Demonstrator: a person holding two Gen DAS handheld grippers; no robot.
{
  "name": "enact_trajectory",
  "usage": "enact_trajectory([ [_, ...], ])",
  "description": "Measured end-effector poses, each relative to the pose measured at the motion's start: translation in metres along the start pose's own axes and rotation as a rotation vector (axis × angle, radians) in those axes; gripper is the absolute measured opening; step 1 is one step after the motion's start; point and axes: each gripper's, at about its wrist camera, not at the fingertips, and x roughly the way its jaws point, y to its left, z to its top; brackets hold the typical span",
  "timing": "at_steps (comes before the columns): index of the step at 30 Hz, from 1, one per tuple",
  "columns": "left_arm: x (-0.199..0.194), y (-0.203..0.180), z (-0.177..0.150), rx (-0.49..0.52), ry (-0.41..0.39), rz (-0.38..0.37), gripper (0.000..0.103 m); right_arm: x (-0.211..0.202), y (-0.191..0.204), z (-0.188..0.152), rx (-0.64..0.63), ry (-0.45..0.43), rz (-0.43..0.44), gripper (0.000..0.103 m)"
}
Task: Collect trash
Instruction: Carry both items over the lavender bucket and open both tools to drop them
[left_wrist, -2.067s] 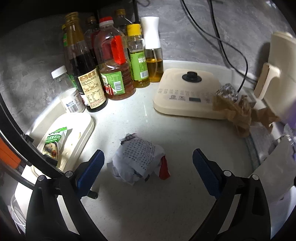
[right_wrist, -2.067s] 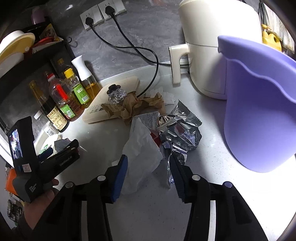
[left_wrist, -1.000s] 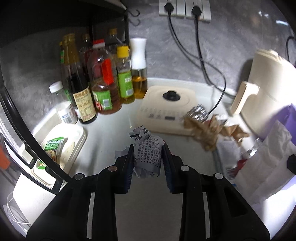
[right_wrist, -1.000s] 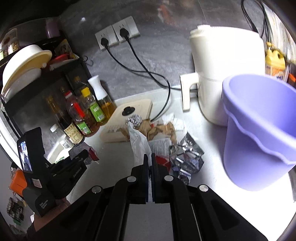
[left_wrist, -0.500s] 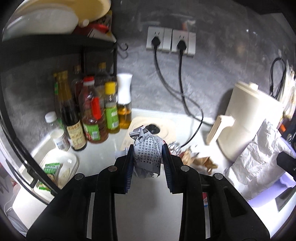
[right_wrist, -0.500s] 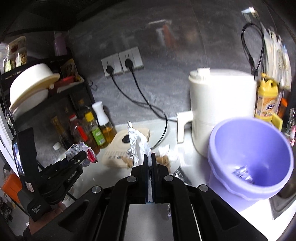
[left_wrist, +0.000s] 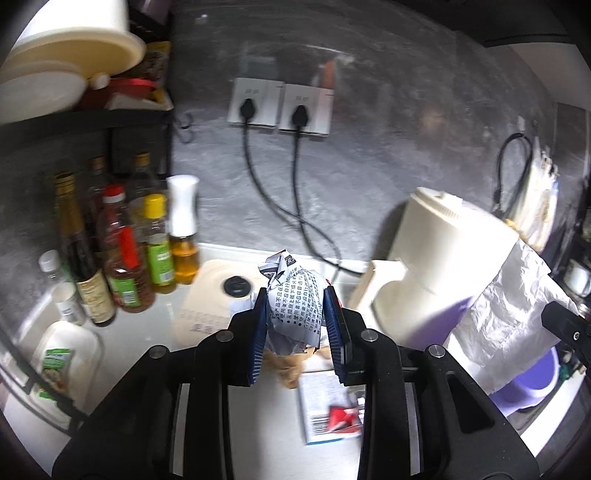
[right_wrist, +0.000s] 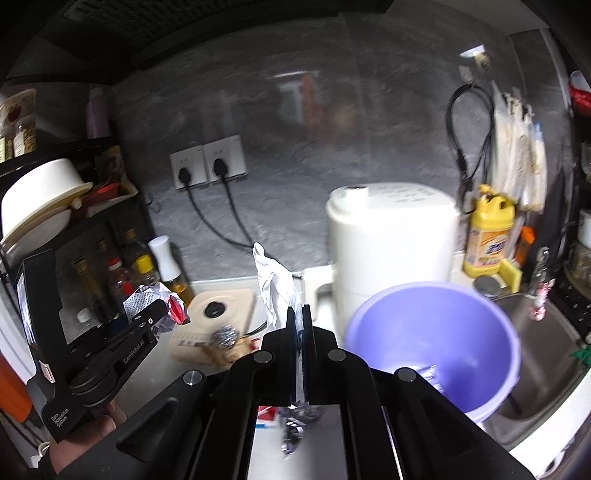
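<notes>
**Paper in both tongs, bucket below right**

Printed paper, a crumpled wad (left_wrist: 293, 306), sits squeezed between the blue pads of my left tongs (left_wrist: 295, 325), its top poking out past the tips. My right tongs (right_wrist: 298, 321) are pressed almost together on a thin white wrapper (right_wrist: 273, 284) that stands up limp above the tips. Both loads are in the air, clear of the bench (left_wrist: 258, 435).

The risks now. The wrapper is held by one edge only, so a quick swing could let it slide out or flop outside the purple bucket (right_wrist: 436, 332), which sits just right of my right tongs. The wad is springy; it could pop free over the bench. My two tongs are close, so they might knock together at the rim. More scraps lie below: brown paper (left_wrist: 288, 369), a foil ball (right_wrist: 223, 338).
</notes>
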Motion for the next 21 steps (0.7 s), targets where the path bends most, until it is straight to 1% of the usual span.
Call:
enact_trajectory([
  [10, 0.011, -0.052, 0.005, 0.042, 0.008, -0.141, 0.030, -0.016, -0.034, 0.007, 0.034, -0.028, -0.115, 0.003],
  [15, 0.017, -0.072, 0.001, 0.059, 0.024, -0.186, 0.030, -0.020, -0.055, 0.008, 0.076, -0.056, -0.196, 0.003],
  [16, 0.019, -0.075, 0.000, 0.061, 0.029, -0.193, 0.030, -0.019, -0.062, 0.007, 0.093, -0.050, -0.223, 0.006],
  [18, 0.021, -0.081, -0.001, 0.067, 0.041, -0.208, 0.030, -0.015, -0.071, 0.005, 0.125, -0.022, -0.243, 0.007],
  [19, 0.023, -0.084, -0.002, 0.072, 0.046, -0.215, 0.030, -0.015, -0.078, 0.002, 0.151, -0.005, -0.248, 0.013],
  [20, 0.023, -0.088, -0.003, 0.075, 0.049, -0.220, 0.030, -0.015, -0.082, 0.001, 0.164, -0.005, -0.250, 0.021],
  [21, 0.024, -0.090, -0.004, 0.077, 0.051, -0.224, 0.030, -0.019, -0.086, -0.002, 0.174, -0.013, -0.262, 0.041],
])
